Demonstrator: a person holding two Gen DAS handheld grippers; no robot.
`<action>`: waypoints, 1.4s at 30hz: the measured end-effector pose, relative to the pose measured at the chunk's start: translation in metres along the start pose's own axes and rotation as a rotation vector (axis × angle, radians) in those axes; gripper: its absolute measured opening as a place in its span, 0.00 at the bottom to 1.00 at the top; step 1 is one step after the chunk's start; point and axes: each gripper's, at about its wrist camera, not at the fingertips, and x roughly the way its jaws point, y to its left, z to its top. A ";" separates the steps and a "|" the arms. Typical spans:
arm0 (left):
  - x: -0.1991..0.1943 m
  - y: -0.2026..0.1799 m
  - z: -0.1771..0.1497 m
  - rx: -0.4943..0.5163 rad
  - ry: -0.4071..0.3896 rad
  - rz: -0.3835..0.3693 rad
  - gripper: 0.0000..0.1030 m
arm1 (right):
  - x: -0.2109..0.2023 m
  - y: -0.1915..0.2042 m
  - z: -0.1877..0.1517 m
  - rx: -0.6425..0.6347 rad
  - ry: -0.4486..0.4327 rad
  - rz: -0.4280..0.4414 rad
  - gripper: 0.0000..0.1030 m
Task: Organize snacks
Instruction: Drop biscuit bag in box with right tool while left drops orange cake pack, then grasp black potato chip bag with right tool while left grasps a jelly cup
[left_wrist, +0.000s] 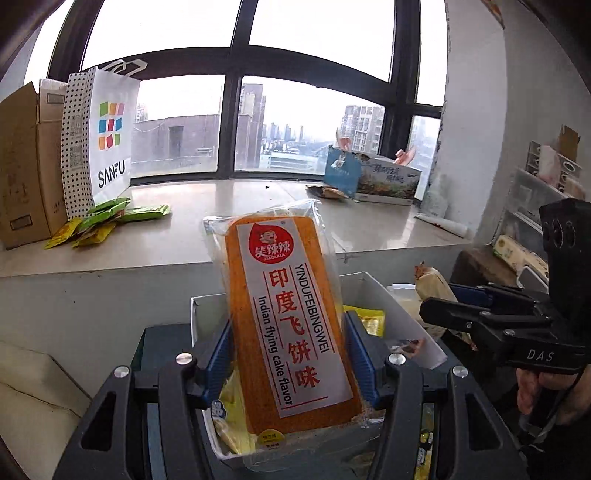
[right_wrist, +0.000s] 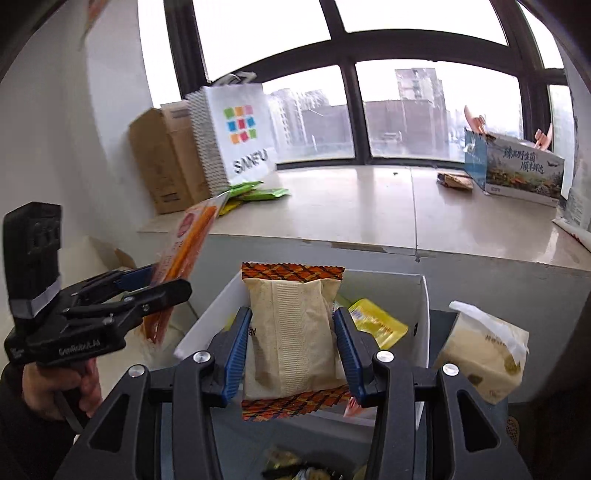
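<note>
Left gripper (left_wrist: 288, 354) fingers clamped orange flying-cake packet (left_wrist: 291, 321); right gripper (right_wrist: 293, 350) fingers gripped beige snack pack (right_wrist: 291, 332) above white box (right_wrist: 421, 295).

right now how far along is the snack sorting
Done: a small pile of green and yellow packets lies on the sill. In hand: left claw grips the orange flying cake pack; right claw grips a beige packet. Left: snacks in the white box.

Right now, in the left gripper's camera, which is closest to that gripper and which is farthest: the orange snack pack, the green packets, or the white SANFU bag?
1. Orange snack pack: clamped in the left gripper.
2. Green packets: on the ledge, far left.
3. SANFU bag: standing right behind the packets, by the window.
</note>
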 end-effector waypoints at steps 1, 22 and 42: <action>0.011 0.007 0.003 -0.021 0.019 -0.005 0.60 | 0.011 -0.004 0.007 0.015 0.021 -0.003 0.48; 0.046 0.003 -0.026 0.008 0.135 -0.008 1.00 | 0.041 -0.047 0.009 0.167 0.091 -0.018 1.00; -0.085 -0.032 -0.163 -0.074 0.106 -0.059 1.00 | -0.107 0.018 -0.149 -0.125 -0.007 -0.086 1.00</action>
